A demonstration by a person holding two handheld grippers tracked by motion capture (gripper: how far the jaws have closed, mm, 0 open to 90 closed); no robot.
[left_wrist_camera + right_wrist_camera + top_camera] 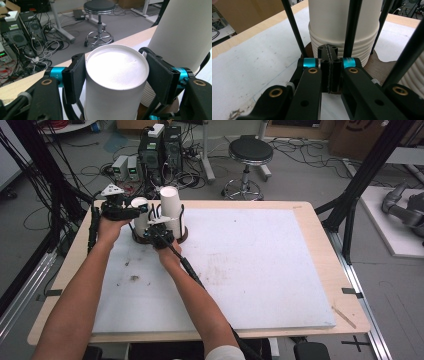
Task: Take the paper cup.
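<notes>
Where the person's forearms reach in from the near edge, the worktop [300,215] carries a white mat [260,270] that covers most of its wooden surface. Toward the far left corner of the mat stands a dark round base [183,236] with thin black upright rods [291,22], holding two stacks of white paper cups. The taller cup stack [170,205] rises inside the rods; the shorter cup stack [140,212] stands just beside it on the left. The left gripper [116,75] has its fingers [75,77] spread to either side of the top cup [116,67] of the shorter stack (the pads lie against or very near its wall; contact cannot be confirmed). The right gripper [329,67] sits low at the base in front of the taller stack, its fingers pressed together with nothing between them.
</notes>
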